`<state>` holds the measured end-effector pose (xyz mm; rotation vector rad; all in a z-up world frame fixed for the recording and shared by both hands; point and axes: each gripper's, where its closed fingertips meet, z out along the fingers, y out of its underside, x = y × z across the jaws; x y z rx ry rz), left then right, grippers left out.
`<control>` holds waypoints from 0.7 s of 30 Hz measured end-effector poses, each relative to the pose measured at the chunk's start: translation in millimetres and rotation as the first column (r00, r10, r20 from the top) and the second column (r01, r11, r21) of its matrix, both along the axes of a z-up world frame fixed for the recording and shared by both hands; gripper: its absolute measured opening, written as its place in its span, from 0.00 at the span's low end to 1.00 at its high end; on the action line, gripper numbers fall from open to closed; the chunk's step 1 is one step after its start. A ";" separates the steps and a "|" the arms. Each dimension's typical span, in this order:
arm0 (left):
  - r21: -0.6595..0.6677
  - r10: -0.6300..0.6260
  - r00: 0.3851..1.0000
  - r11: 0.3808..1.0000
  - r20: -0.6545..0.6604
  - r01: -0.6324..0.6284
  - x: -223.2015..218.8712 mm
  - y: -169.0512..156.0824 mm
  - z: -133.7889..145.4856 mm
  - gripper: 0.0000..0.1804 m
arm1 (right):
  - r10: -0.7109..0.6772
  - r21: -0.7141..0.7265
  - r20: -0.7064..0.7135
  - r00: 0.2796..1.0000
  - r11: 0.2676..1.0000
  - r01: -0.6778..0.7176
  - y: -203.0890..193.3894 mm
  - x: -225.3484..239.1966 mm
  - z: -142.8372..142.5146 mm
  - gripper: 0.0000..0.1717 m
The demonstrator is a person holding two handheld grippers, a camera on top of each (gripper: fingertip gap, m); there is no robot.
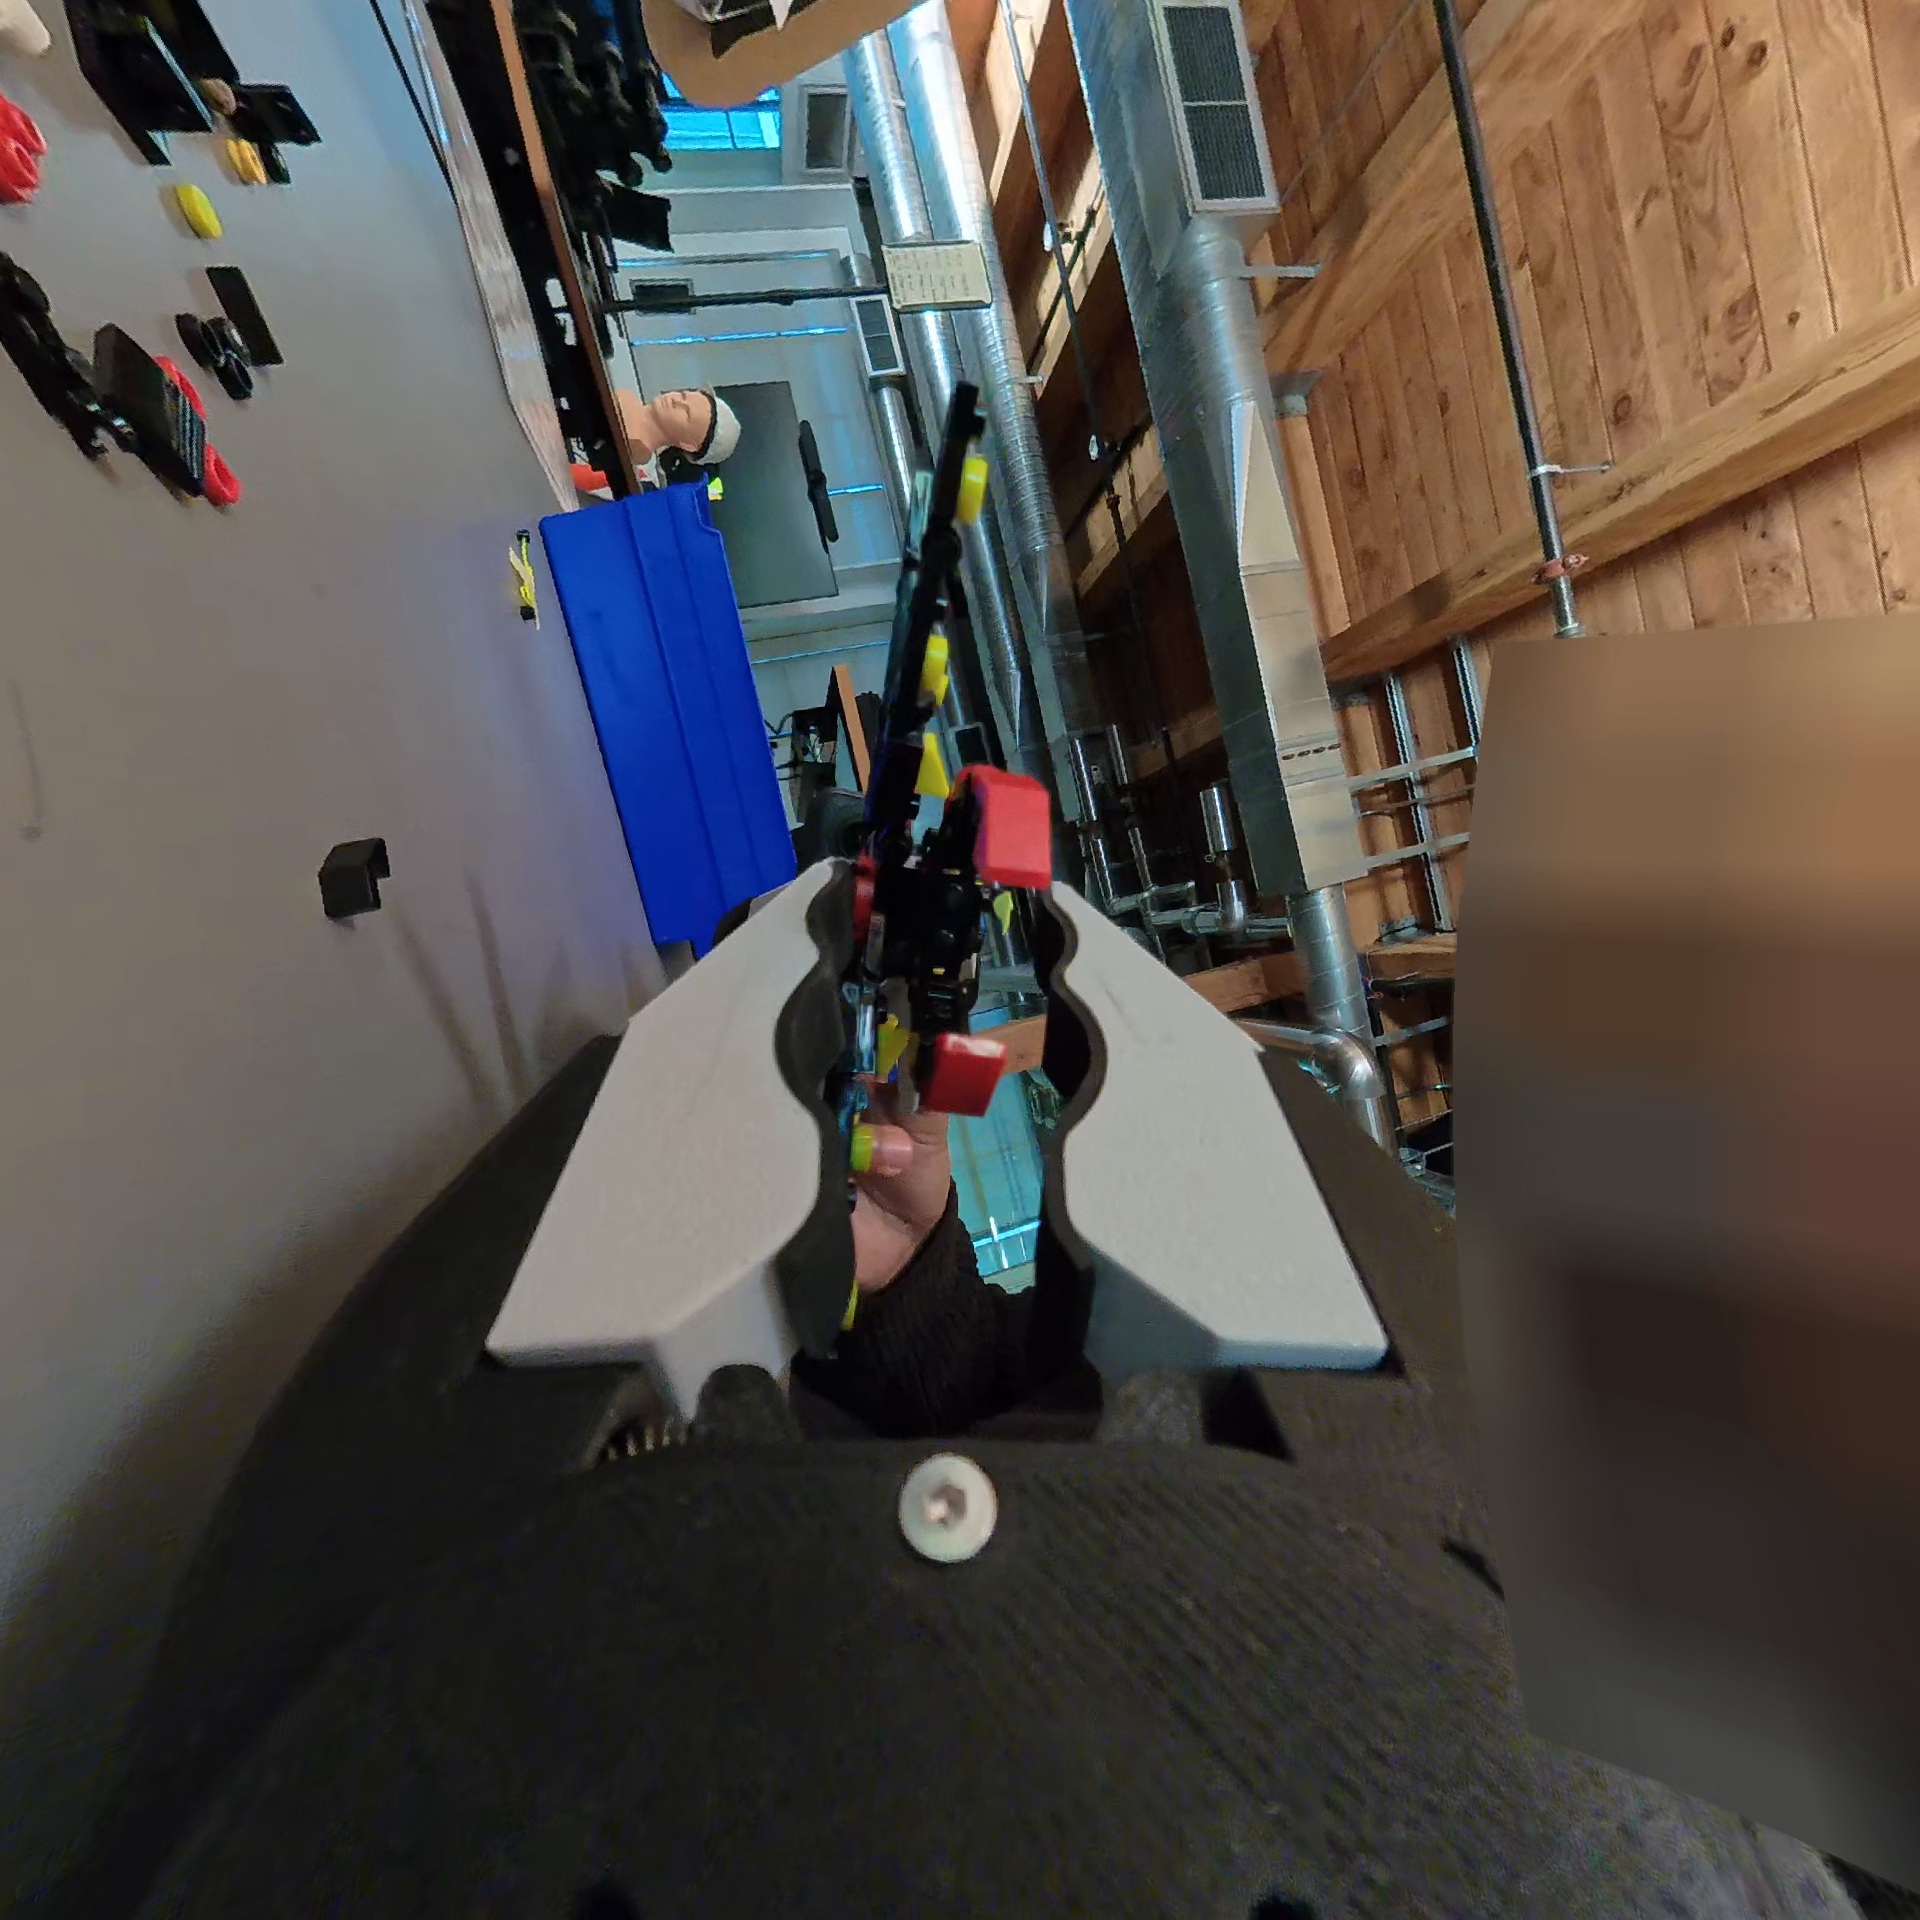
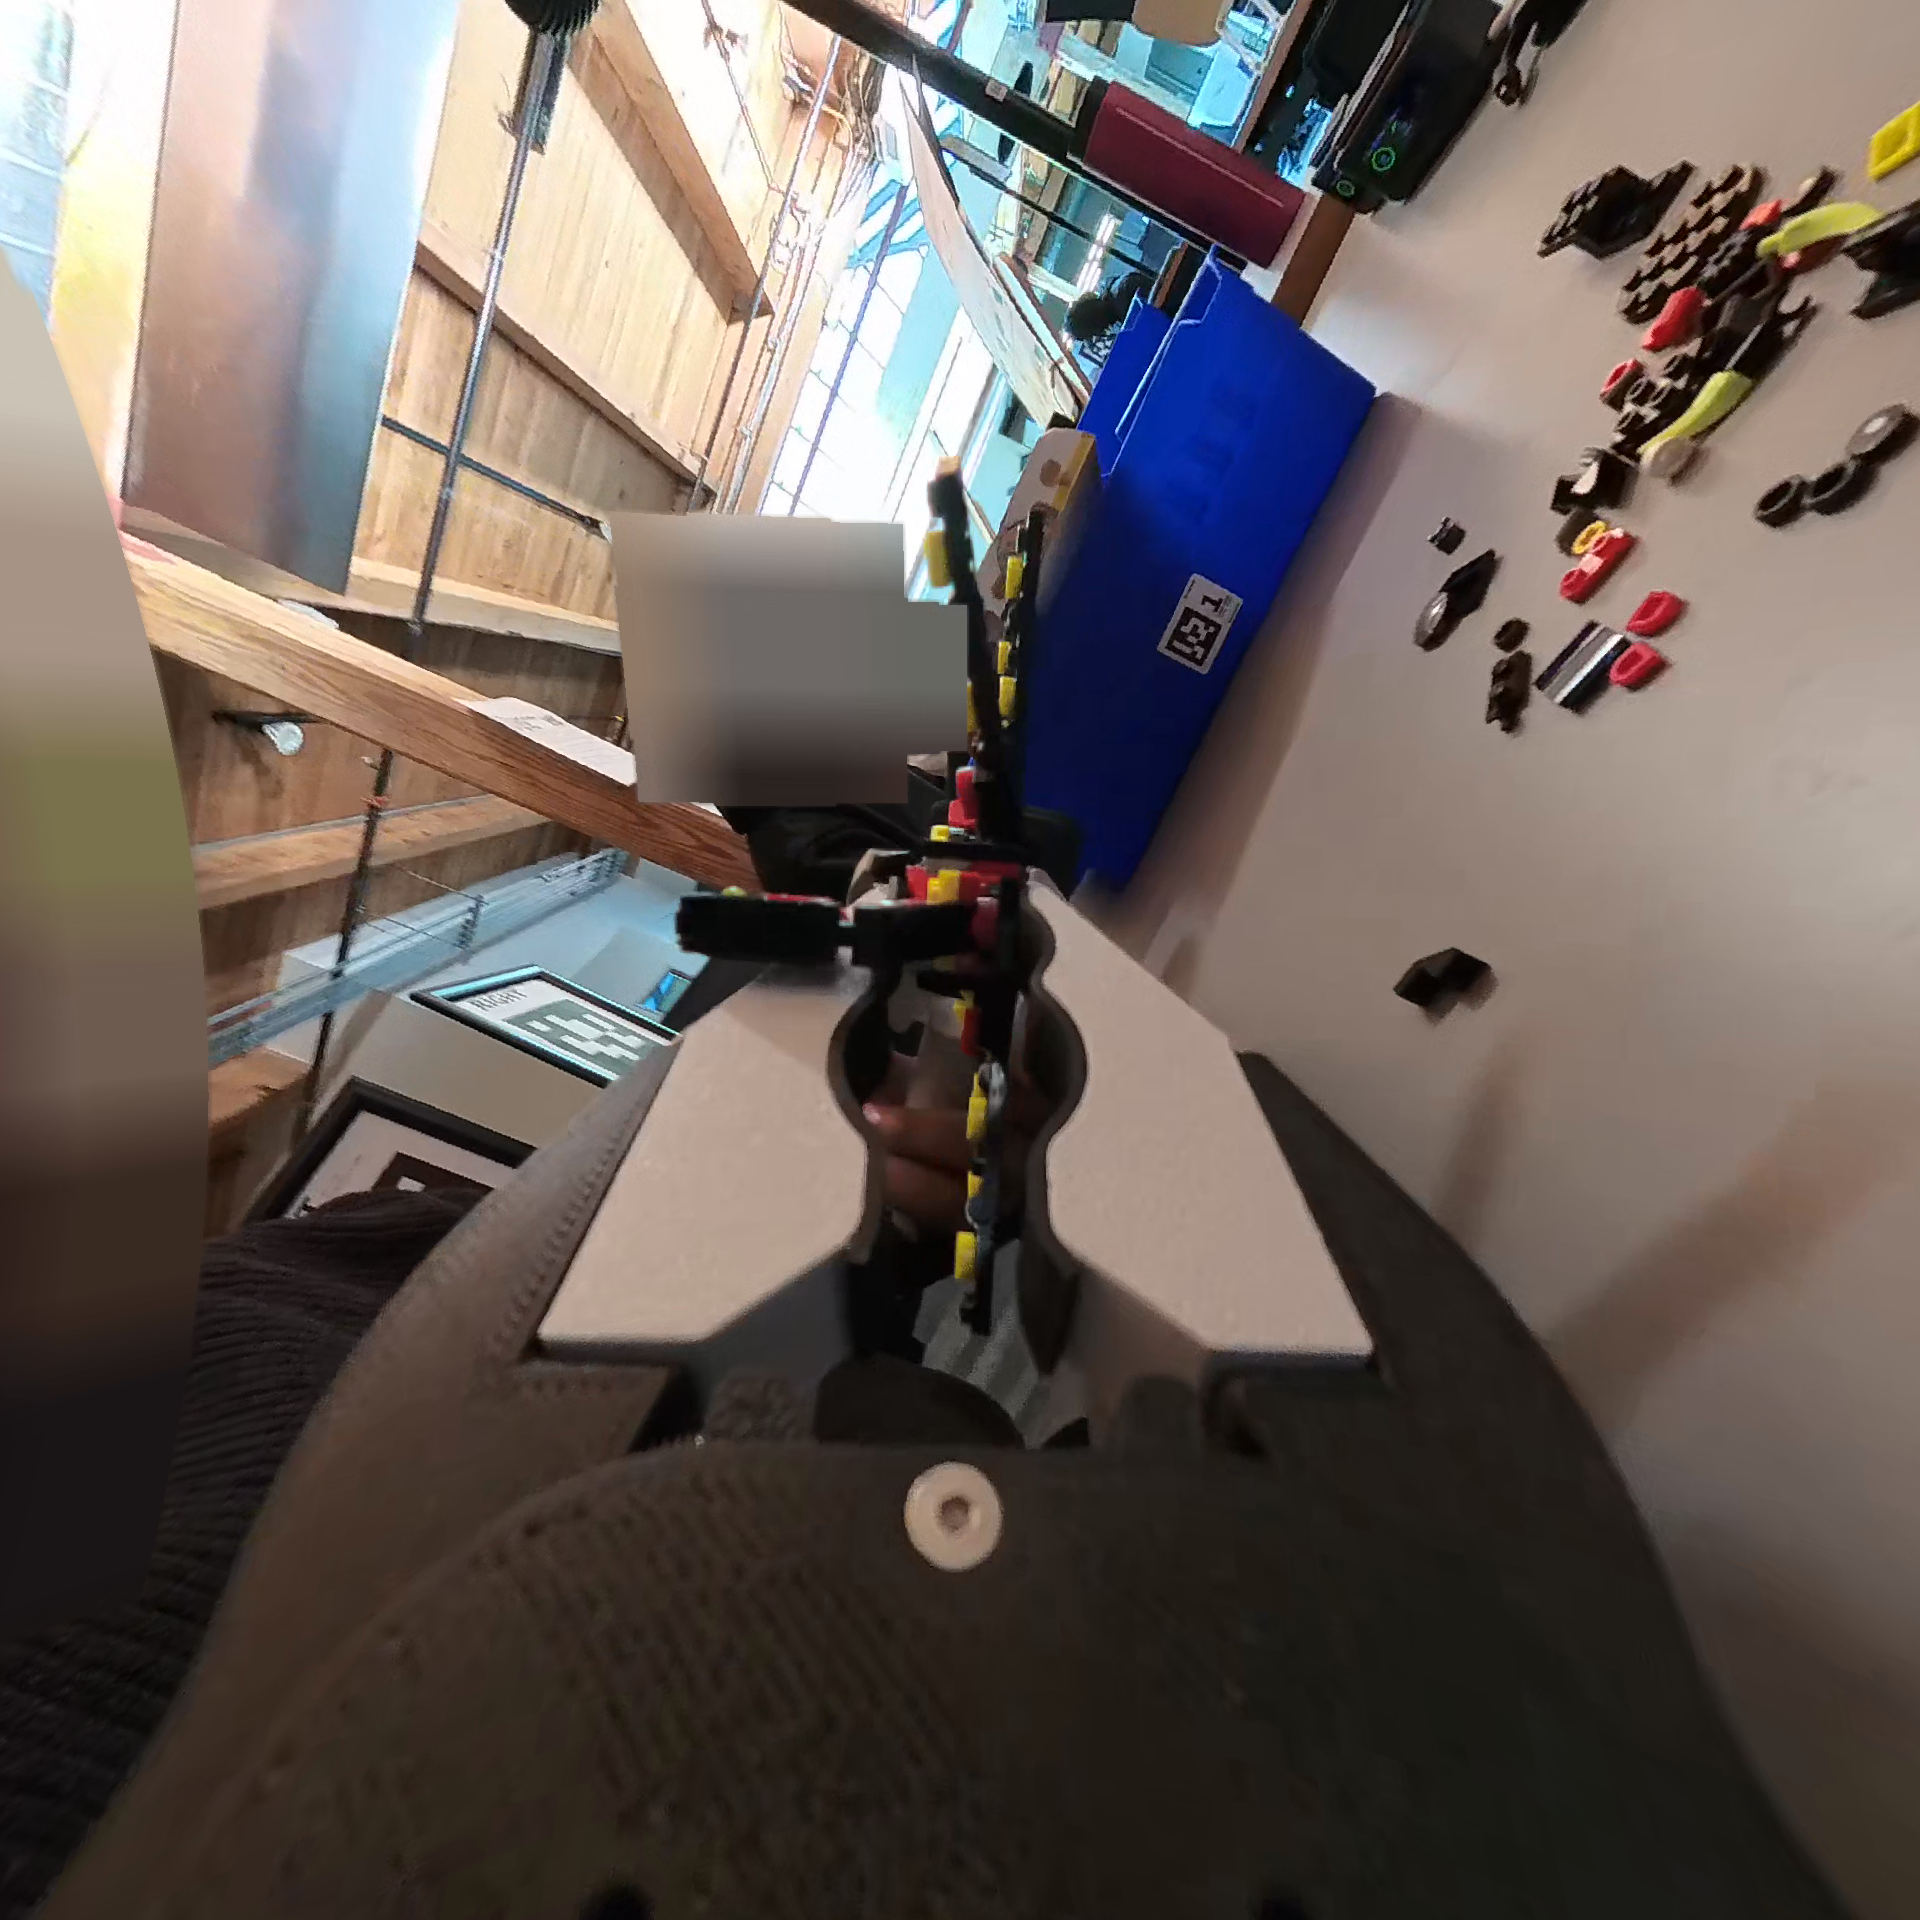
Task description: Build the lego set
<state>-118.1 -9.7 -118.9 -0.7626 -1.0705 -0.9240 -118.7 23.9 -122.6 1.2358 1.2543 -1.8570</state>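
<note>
The pale grey surface (image 1: pixel 208 727) fills one whole side of each view, tilted almost on end, with wide bare room between its scattered parts and the claws. Wood-plank walls (image 1: pixel 1662 312) and silver ducts (image 1: pixel 1226 520) take up the other side. A blue bin (image 2: pixel 1195 499) stands at the far edge of the surface. It carries a white sticker (image 2: pixel 1200 623) with a square code mark and small print. A white sheet of print (image 1: pixel 933 275) hangs among the ducts, too small to read, and a framed black-and-white marker panel (image 2: pixel 561 1023) lies low beside the right claw. The left claw (image 1: pixel 940 894) is released: the brick model (image 1: pixel 935 945) leans on one dark pad (image 1: pixel 821 966), with a clear gap to the other. The right claw (image 2: pixel 951 925) looks clenched on the same model at its tips, though blur softens the contact. The model is held up off the surface, a black core with red blocks, yellow studs and a long thin black strip rising past the fingertips. A hand (image 1: pixel 899 1216) in a dark sleeve shows behind it. Loose black, red and yellow bricks (image 2: pixel 1704 312) lie well apart on the surface, and one small black piece (image 1: pixel 353 878) sits alone.
</note>
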 end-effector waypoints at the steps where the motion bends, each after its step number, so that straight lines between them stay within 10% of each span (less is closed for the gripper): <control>1: -0.003 -0.004 1.000 1.000 -0.003 0.004 0.3 0.5 0.3 0.19 | -0.001 -0.006 0.008 1.000 1.000 0.001 0.5 -0.7 0.1 0.11; 21: -0.176 0.084 0.986 0.978 -0.142 -0.108 -14.2 -23.3 -0.1 0.36 | -0.021 -0.047 0.023 1.000 0.999 0.022 2.4 -69.7 44.5 0.10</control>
